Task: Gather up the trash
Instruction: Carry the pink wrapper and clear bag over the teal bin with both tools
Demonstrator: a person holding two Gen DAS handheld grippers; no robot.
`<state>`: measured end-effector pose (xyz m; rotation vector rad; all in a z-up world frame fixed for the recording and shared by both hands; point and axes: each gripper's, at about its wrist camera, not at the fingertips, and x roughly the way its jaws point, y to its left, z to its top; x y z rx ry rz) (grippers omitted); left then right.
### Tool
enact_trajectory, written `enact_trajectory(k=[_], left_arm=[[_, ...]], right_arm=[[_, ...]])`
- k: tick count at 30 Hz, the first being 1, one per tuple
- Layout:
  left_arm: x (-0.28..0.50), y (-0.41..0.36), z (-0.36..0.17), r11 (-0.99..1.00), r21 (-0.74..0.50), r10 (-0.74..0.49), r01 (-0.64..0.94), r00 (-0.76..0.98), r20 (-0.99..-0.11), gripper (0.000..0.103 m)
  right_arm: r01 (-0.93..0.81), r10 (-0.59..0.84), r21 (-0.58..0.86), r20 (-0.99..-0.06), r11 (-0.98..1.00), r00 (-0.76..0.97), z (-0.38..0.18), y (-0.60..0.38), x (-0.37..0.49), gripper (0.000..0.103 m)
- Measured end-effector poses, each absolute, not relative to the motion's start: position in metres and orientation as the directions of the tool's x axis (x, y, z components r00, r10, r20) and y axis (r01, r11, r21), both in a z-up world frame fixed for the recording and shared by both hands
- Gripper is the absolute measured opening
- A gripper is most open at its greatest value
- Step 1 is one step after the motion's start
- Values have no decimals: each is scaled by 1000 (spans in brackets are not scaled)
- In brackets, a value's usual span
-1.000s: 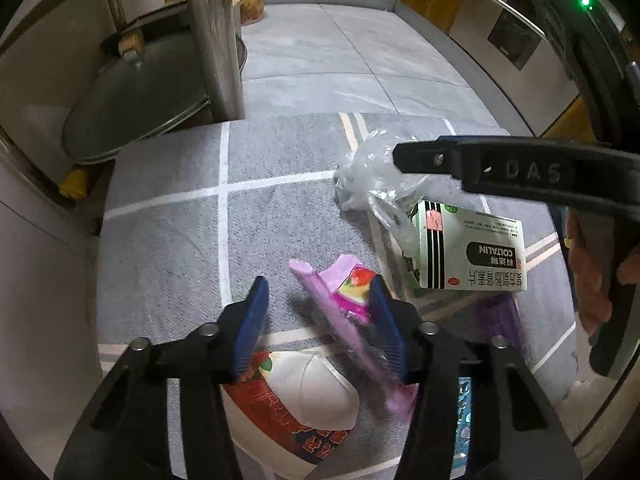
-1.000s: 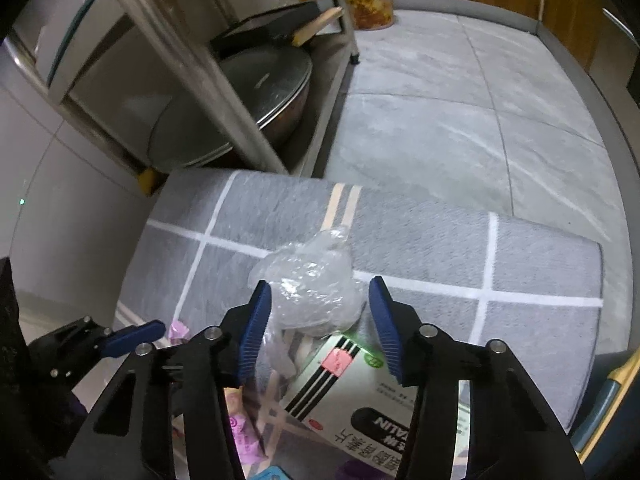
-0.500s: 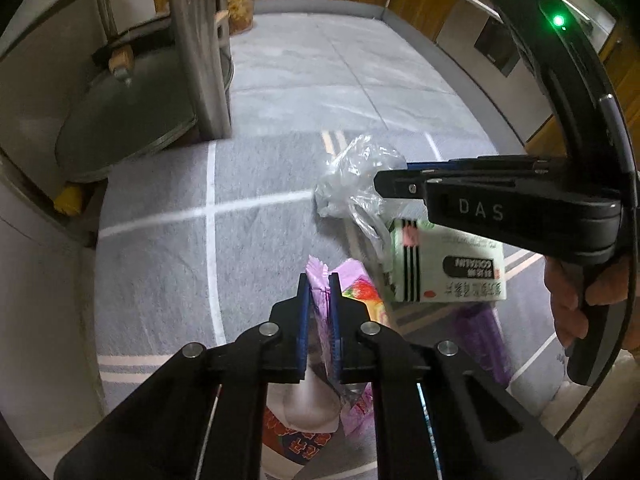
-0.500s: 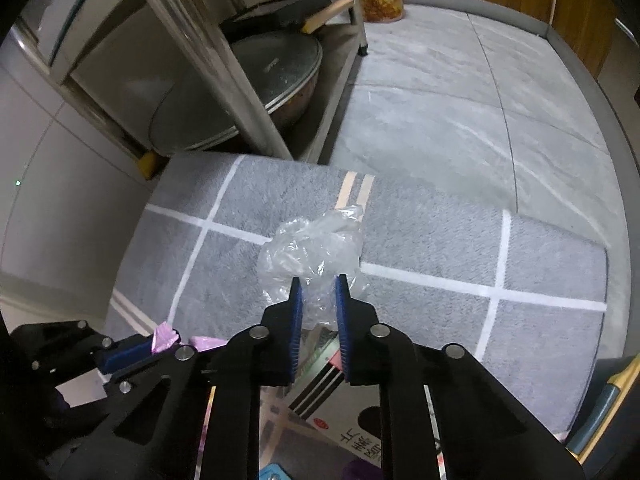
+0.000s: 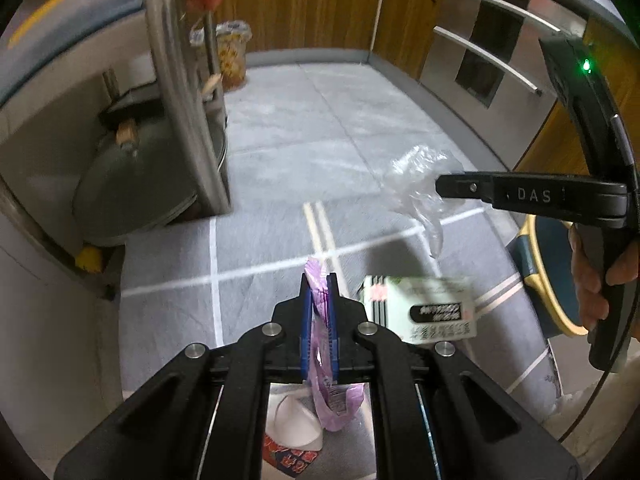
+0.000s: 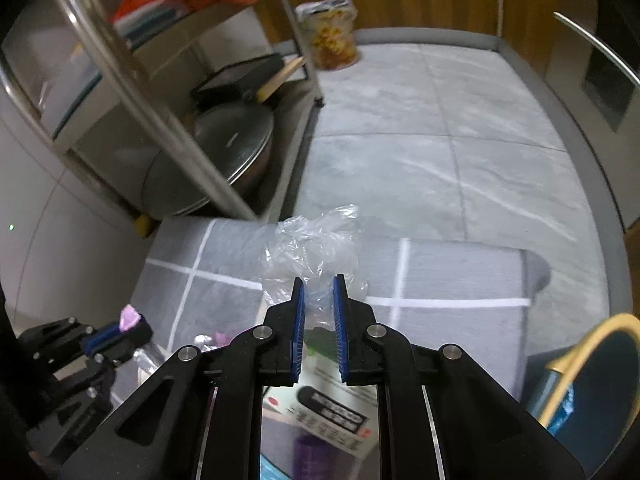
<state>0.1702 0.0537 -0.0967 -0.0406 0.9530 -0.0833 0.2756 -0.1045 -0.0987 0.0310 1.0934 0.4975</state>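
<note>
Left wrist view: left gripper [image 5: 320, 280] is clenched on a purple wrapper [image 5: 332, 396], lifted above the grey mat [image 5: 168, 280]; right gripper [image 6: 319, 284] pinches a clear plastic bag [image 6: 312, 244] over that mat; a white box [image 5: 424, 312] lies on the mat.

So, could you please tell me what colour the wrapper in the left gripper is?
Pale purple wrapper, clamped in the left gripper; clearest in the left wrist view.

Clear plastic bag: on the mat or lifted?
Lifted. The clear plastic bag hangs crumpled from the shut right gripper, above the grey mat, in the left wrist view.
</note>
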Motion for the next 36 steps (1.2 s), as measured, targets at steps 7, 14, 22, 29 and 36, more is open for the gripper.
enact_trajectory(k=[7, 14, 22, 29, 36], left_arm=[[167, 26, -69, 993, -43, -104, 110, 650, -753, 6], [165, 3, -46, 988, -47, -139, 149, 698, -702, 6], [166, -25, -40, 978, -27, -168, 206, 707, -687, 6], [163, -51, -32, 963, -21, -213, 267, 716, -665, 6], [159, -92, -25, 933, 1, -274, 359, 715, -643, 6]], right_arm=[[-307, 371, 250, -816, 918, 444, -70, -149, 261, 15], [-243, 344, 253, -796, 936, 497, -51, -198, 241, 15], [-154, 316, 278, -770, 948, 555, -31, -256, 219, 15], [-83, 240, 238, -765, 968, 598, -19, -304, 201, 15], [-19, 169, 203, -753, 979, 636, -10, -356, 182, 15]])
